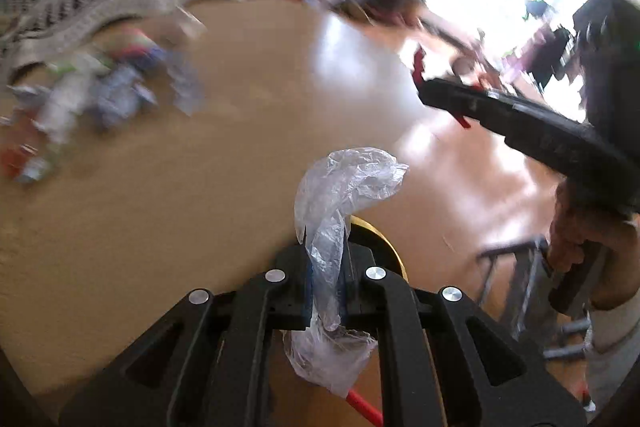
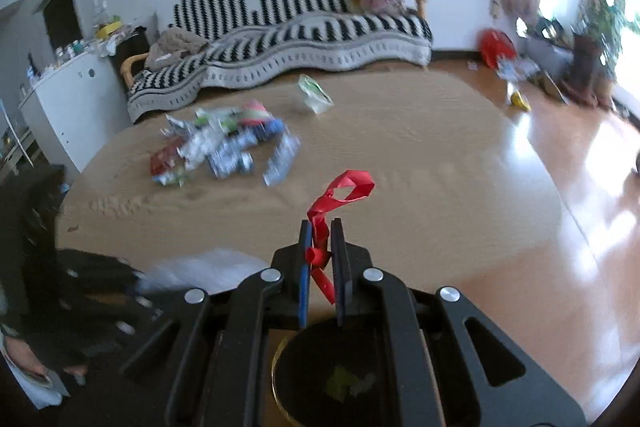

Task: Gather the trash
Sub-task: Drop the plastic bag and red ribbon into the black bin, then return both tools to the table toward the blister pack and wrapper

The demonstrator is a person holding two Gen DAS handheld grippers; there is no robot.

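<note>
My left gripper (image 1: 326, 267) pinches a clear plastic film (image 1: 340, 195), my right gripper (image 2: 322, 251) a red ribbon (image 2: 344, 193); either light scrap could snag or flutter past the bin (image 2: 280, 359) on release

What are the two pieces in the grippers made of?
Left gripper: clear bag, seemingly thin plastic film; see-through, crinkled, glossy. Right gripper: red strip, likely plastic ribbon or balloon scrap; smooth, curled, faint sheen.
</note>
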